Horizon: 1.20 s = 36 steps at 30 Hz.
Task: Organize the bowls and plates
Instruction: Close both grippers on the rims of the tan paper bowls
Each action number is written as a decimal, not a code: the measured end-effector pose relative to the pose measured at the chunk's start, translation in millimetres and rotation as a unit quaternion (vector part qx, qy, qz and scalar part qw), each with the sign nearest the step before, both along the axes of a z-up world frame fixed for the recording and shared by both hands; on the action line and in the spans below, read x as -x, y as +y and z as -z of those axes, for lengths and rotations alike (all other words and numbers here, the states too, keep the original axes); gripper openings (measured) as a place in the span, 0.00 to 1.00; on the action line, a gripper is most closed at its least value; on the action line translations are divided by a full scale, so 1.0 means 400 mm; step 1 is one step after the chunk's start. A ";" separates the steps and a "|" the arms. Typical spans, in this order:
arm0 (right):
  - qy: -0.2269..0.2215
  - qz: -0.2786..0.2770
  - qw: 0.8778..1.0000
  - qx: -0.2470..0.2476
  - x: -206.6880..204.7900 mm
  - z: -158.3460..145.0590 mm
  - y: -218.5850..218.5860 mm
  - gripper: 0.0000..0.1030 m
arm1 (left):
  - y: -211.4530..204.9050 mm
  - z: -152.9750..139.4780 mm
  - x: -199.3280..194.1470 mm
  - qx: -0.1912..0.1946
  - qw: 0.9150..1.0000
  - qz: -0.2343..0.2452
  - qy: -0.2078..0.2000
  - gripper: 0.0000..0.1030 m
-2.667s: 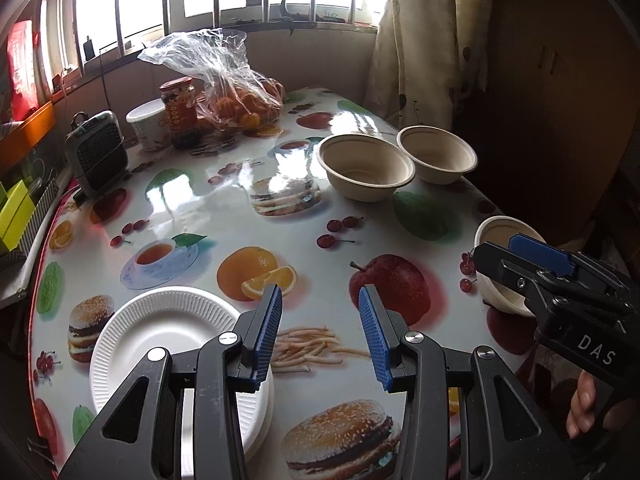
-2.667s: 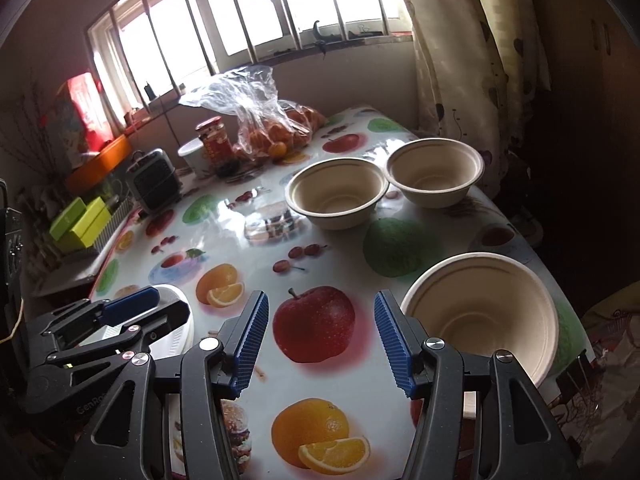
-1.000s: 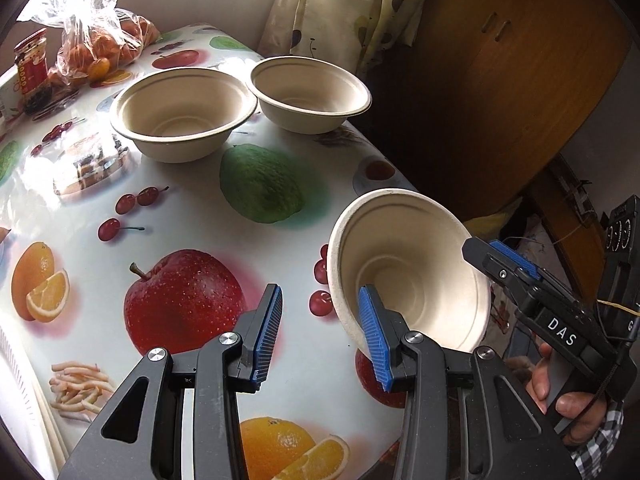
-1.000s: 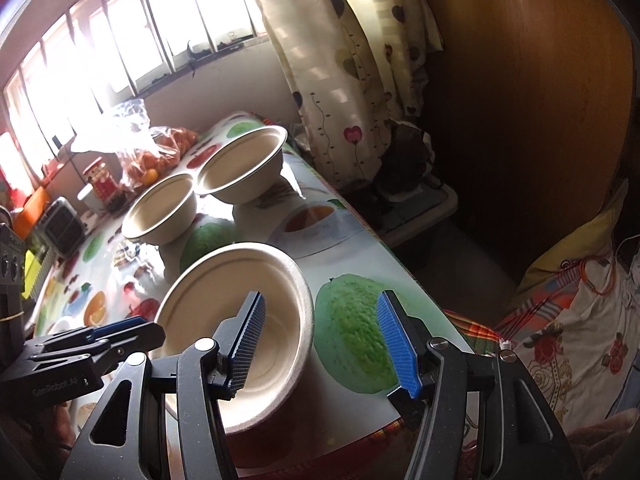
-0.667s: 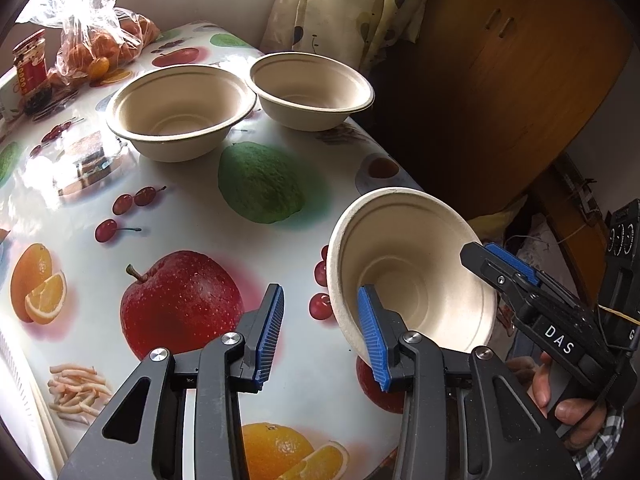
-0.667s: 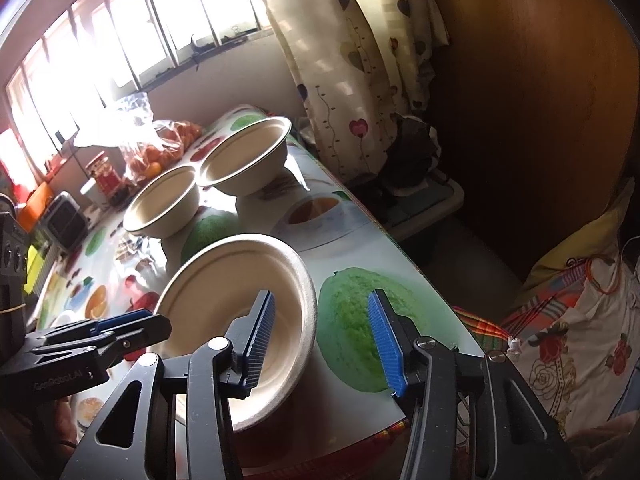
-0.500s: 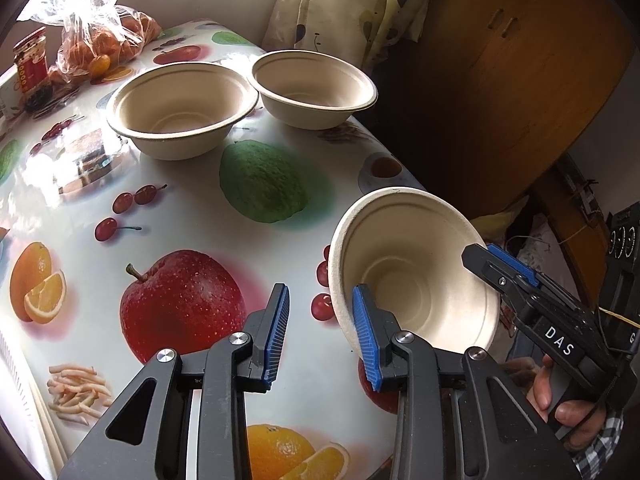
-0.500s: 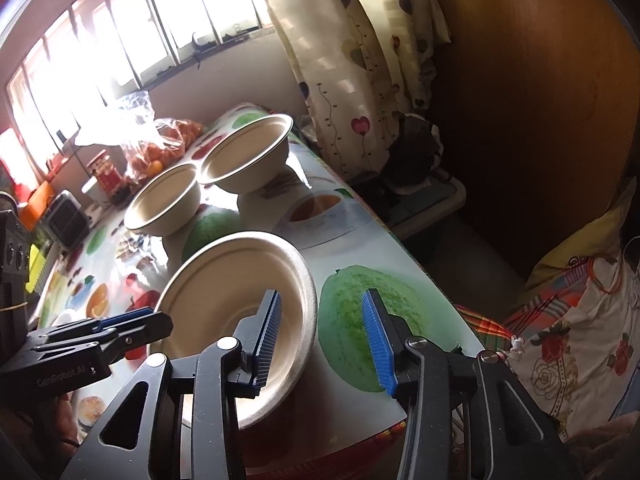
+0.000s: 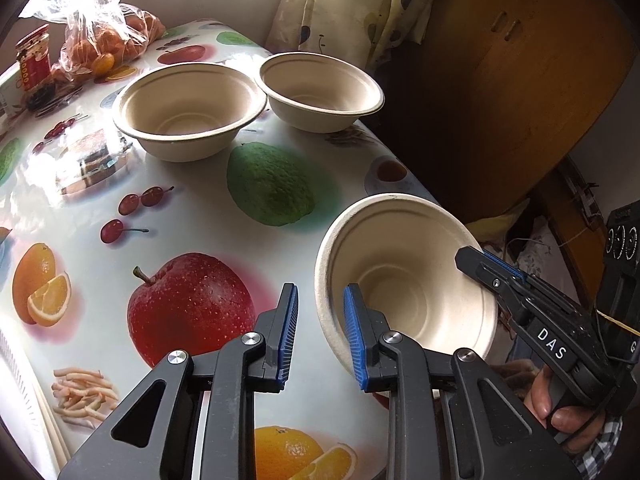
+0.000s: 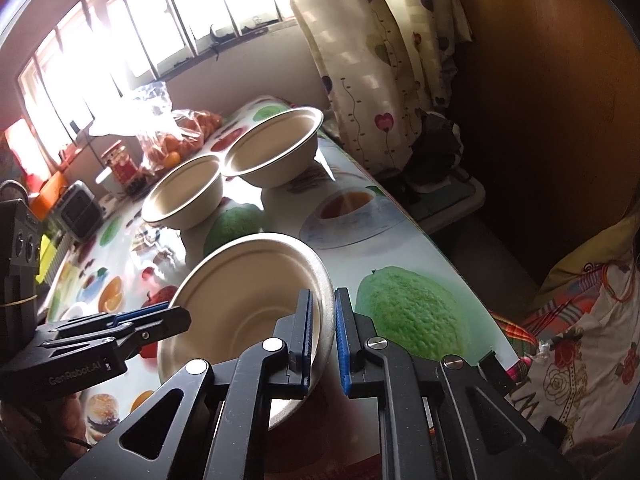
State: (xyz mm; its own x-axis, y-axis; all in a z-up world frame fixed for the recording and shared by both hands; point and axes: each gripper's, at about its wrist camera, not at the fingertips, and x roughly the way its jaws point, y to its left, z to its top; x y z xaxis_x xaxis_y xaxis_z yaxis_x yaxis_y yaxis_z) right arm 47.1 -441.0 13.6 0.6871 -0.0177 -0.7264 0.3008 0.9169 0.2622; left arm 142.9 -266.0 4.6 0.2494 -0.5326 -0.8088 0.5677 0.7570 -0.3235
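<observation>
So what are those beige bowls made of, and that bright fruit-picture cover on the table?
The bowls, like the tilted one and the two upright ones, look like moulded paper pulp: matt beige, faint pressed rings inside, thin rolled rims. The table cover is probably glossy plastic or vinyl: it throws bright window glare and its printed fruit lies perfectly flat.

My left camera rides on my left hand-held gripper (image 9: 318,334), looking steeply down and forward across the surface (image 9: 192,208) toward the curtain (image 9: 344,4), close above it. My right camera sits on my right hand-held gripper (image 10: 322,330) at the surface's edge, facing the window (image 10: 120,40). Both views share the near bowl (image 9: 404,276), the two far bowls (image 10: 232,172) and each other's gripper.
</observation>
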 end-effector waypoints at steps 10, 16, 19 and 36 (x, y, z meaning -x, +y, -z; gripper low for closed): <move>-0.001 -0.027 1.000 -0.011 -0.058 0.009 0.050 0.11 | 0.060 -0.008 -0.032 -0.002 0.999 -0.033 -0.003 0.24; -0.001 -0.046 0.999 -0.015 -0.094 0.014 0.086 0.11 | 0.089 -0.009 -0.049 -0.002 0.999 -0.048 -0.004 0.24; -0.001 -0.051 0.999 -0.018 -0.106 0.016 0.097 0.11 | 0.101 -0.009 -0.056 -0.003 0.998 -0.055 -0.005 0.24; -0.009 -0.056 0.998 -0.013 -0.123 -0.012 0.102 0.22 | 0.141 -0.030 -0.082 -0.006 0.997 -0.072 -0.011 0.24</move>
